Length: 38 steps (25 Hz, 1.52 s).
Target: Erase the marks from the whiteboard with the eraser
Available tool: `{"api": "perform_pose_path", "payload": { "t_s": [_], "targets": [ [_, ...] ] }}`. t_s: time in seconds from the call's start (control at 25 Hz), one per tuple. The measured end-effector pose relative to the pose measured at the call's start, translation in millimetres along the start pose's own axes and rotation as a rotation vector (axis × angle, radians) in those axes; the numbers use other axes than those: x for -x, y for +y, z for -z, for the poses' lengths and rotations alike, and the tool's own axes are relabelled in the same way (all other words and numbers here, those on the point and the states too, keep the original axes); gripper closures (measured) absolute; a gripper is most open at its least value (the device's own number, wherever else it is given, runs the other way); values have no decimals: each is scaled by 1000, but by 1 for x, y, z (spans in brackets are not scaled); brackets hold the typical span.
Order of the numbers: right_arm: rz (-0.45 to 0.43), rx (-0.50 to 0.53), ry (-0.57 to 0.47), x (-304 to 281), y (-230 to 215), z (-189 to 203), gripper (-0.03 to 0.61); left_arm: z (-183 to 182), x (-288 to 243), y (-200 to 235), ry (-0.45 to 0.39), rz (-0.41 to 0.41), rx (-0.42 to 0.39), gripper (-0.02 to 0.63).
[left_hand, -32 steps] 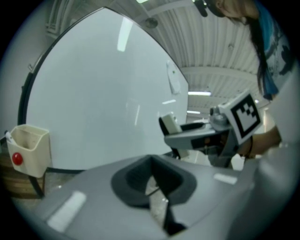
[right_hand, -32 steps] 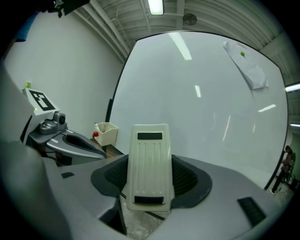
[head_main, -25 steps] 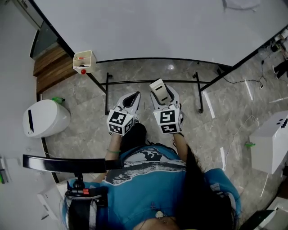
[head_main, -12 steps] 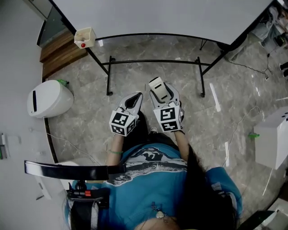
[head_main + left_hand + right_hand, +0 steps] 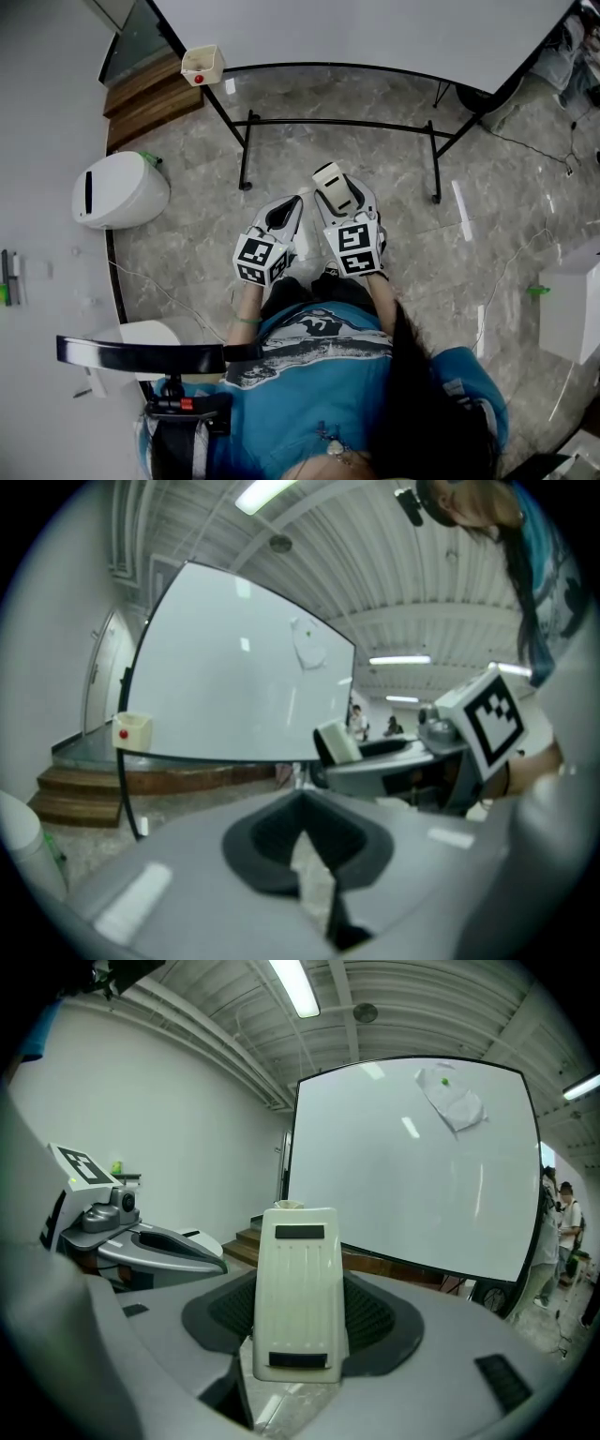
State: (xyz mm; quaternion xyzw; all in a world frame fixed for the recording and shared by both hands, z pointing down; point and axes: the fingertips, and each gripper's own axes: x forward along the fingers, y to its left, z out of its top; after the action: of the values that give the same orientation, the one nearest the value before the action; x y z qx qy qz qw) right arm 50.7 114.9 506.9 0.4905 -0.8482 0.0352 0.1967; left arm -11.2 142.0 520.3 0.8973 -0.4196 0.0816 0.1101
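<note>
Holding eraser [image 5: 298, 1269] in right tongs [image 5: 300, 1324], left tongs [image 5: 302, 841] closed, whiteboard [image 5: 412, 1166] ahead

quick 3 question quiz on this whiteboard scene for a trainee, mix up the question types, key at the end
1. True or false: the left gripper is shut with nothing in it.
2. What holds the eraser? A left gripper B right gripper C nothing
3. Fill in: the smudge on the whiteboard sits near its upper ___ corner.
Key: 1 true; 2 B; 3 right
</note>
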Motion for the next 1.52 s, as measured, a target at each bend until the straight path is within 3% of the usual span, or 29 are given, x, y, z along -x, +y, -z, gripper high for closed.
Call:
{"api": "perform_pose_path", "payload": {
  "t_s": [0.32, 0.64, 0.96, 1.24, 1.52],
  "targets": [
    [-32, -78, 4, 1, 51, -6, 315, 8, 51, 12, 11, -8, -9, 609],
    [-19, -128, 14, 17, 146, -7, 316, 34, 142, 42, 0, -4, 2, 609],
    [-10, -156, 75, 60, 225, 19, 316, 70, 209, 21, 30, 66, 28, 609],
    [17, -141, 65, 67, 249, 18, 316, 69, 229, 24, -14, 97, 11, 609],
    [21, -89, 79, 65, 267, 15, 316, 72, 248, 38, -30, 78, 20, 609]
  ]
}}
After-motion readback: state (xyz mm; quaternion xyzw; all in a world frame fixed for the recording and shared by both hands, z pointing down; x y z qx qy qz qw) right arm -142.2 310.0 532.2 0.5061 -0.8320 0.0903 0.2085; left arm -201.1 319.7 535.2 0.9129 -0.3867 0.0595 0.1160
